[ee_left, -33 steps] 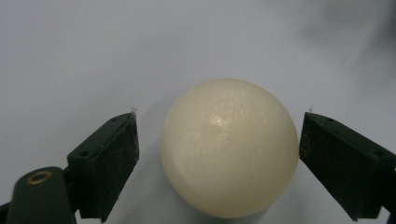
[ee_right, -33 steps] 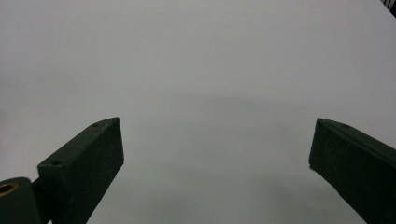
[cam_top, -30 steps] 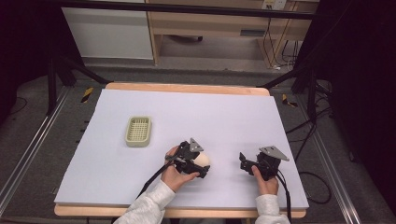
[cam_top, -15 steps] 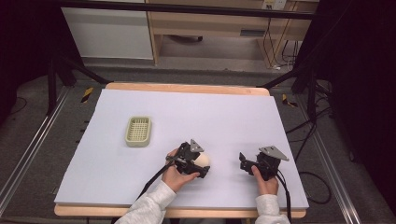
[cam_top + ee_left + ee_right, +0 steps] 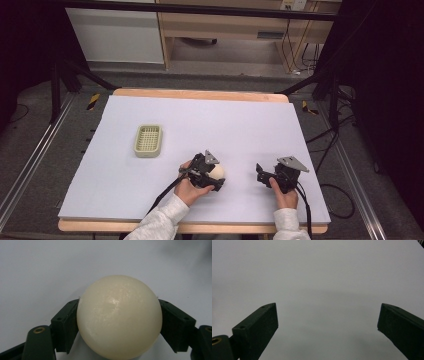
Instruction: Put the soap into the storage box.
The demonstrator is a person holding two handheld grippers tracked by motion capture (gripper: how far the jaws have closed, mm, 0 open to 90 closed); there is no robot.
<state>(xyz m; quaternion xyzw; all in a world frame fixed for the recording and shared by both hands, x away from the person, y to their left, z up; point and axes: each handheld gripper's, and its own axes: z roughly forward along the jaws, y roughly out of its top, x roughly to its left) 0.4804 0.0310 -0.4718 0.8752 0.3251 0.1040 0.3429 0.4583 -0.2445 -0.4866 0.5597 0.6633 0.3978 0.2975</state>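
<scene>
Two hand-held grippers over a pale lilac tabletop [image 5: 250, 125], one per hand, forearms in light grey sleeves entering from the near edge.

Left hand-held gripper [image 5: 216, 176], near the front middle of the tabletop: jaws just closing in and now clamped on a cream-white ball [image 5: 218, 172]. In the left gripper view, ball [image 5: 119, 317] large and glossy, seated between the two black pads [image 5: 65, 326], one pad pressed against each flank, no gap visible on either side. Ball resting low, on or just above the surface; contact with the tabletop hidden by the ball's own underside. Grey three-cornered plate on top of this gripper, black cable trailing back along the sleeve.

Right hand-held gripper [image 5: 260, 172], well to the right of the ball and apart from it: released, jaws spread wide. In the right gripper view, right hand-held gripper [image 5: 328, 325] with both black fingers [image 5: 258, 327] far apart, plain bare tabletop between and beyond them. Jaws pointing roughly toward the left gripper, nothing gripped or touched. Grey plate on top, cable running back past the wrist.

Small pale green slatted basket [image 5: 148, 140] farther back and to the left on the tabletop, well apart from both grippers, upright, rectangular with rounded corners.

Wooden rim of the table visible at front and back edges; dark floor, black frame legs and cables around it.
</scene>
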